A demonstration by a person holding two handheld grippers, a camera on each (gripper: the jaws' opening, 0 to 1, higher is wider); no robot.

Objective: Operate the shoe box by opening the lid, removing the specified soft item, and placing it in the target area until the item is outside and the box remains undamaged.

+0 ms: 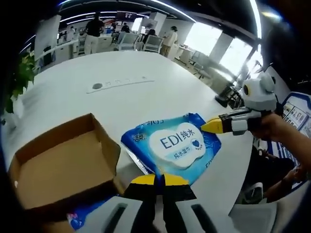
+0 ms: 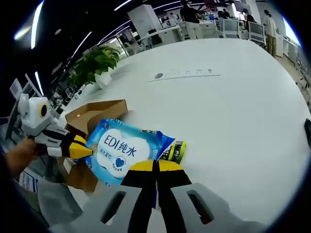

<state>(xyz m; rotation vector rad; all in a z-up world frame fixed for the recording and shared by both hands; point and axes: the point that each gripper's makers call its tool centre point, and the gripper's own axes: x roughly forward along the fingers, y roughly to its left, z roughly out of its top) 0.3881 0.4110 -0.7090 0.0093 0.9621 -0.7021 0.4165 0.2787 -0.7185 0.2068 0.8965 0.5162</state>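
In the left gripper view, our left gripper (image 1: 159, 180) had its yellow-tipped jaws pressed together on the near edge of the blue wet-wipes pack (image 1: 171, 146). The jaws covered that edge, so we could not see how much of it they pinched. The pack lay flat on the white table (image 1: 146, 97), just beside the open cardboard shoe box (image 1: 63, 167), its long axis running away from us towards the right gripper (image 1: 214, 126). That gripper came in from the right with its tips meeting at the pack's far corner; a hand (image 1: 274, 127) held it. The box's near wall was cut off at the bottom, and something blue showed below it that we could not identify. Beyond the pack the table lay wide and bare up to a grey strip (image 1: 119, 85).

In the right gripper view, the right gripper's jaws sat closed on the pack's (image 2: 124, 150) edge, hiding it. A small green-and-yellow item (image 2: 174, 151) peeped out beside the pack, too covered to name. The left gripper (image 2: 83, 151) pinched the opposite end, with the box (image 2: 95, 112) behind it and a potted plant (image 2: 95, 63) beyond. Open tabletop (image 2: 233, 121) spread to the right.
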